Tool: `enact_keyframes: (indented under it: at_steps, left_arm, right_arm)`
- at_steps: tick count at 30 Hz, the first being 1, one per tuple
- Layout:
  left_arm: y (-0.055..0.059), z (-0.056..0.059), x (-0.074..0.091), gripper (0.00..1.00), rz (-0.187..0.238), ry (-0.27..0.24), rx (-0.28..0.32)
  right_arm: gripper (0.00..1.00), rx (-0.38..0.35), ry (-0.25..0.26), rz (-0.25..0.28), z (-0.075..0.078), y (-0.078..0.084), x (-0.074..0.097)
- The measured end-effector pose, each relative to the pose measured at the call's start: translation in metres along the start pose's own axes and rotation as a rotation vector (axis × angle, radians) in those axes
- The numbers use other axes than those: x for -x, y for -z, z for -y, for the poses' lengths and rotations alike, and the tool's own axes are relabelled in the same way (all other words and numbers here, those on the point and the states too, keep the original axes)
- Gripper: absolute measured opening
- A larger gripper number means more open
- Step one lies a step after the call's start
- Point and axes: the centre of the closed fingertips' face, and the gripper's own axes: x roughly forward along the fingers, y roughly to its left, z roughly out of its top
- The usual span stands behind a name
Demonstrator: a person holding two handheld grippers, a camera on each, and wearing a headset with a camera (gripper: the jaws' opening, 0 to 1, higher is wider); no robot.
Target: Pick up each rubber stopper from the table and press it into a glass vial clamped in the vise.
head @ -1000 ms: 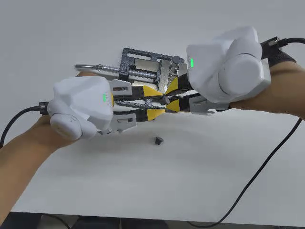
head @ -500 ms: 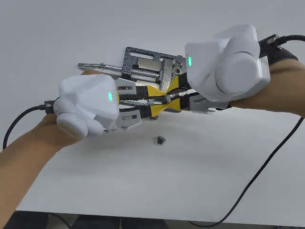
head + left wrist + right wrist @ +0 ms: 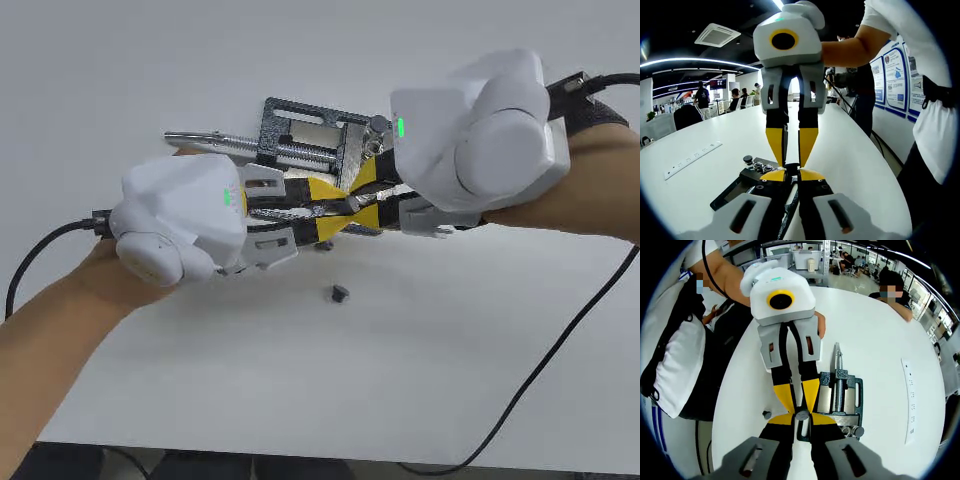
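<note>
Right gripper view: R tongs (image 3: 802, 420) pinch stopper (image 3: 801, 414); L tongs (image 3: 800, 403) unclear; vise (image 3: 841, 375) behind.

Just beyond the right tongs (image 3: 801, 416), the dark grey metal vise (image 3: 290, 112) looks matt, its threaded steel screw (image 3: 210, 141) shiny; beneath them, the smooth white tabletop (image 3: 380, 400) is matt.

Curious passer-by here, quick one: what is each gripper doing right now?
Left gripper: cannot tell.
Right gripper: closed on a rubber stopper.

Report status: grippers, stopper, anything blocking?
The left gripper and right gripper are tip to tip by the vise. One stopper between their fingers; holder unclear. A spare stopper loose on the table, nothing blocking.
</note>
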Motion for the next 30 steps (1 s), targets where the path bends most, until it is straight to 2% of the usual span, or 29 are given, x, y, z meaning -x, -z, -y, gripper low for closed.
enact_keyframes:
  at_steps: [7, 15, 21, 24, 30]
  left_arm:
    - [0.002, -0.002, 0.002, 0.04, 0.01, 0.0, 0.019]
    - [-0.006, -0.003, 0.006, 0.03, 0.097, 0.042, 0.089]
    - [-0.01, -0.003, 0.007, 0.03, 0.127, 0.066, 0.121]
    - [-0.01, -0.002, 0.007, 0.03, 0.129, 0.074, 0.126]
    - [-0.013, 0.0, 0.007, 0.03, 0.151, 0.108, 0.135]
  right_arm:
    - [0.13, -0.005, -0.007, 0.013, 0.001, -0.001, 0.001]
    - [0.14, 0.005, -0.016, 0.036, 0.001, -0.004, 0.005]
    - [0.13, 0.023, -0.014, 0.05, 0.003, -0.006, 0.009]
    - [0.13, 0.029, -0.017, 0.056, 0.002, -0.008, 0.012]
    - [0.13, 0.041, -0.041, 0.08, -0.002, -0.011, 0.014]
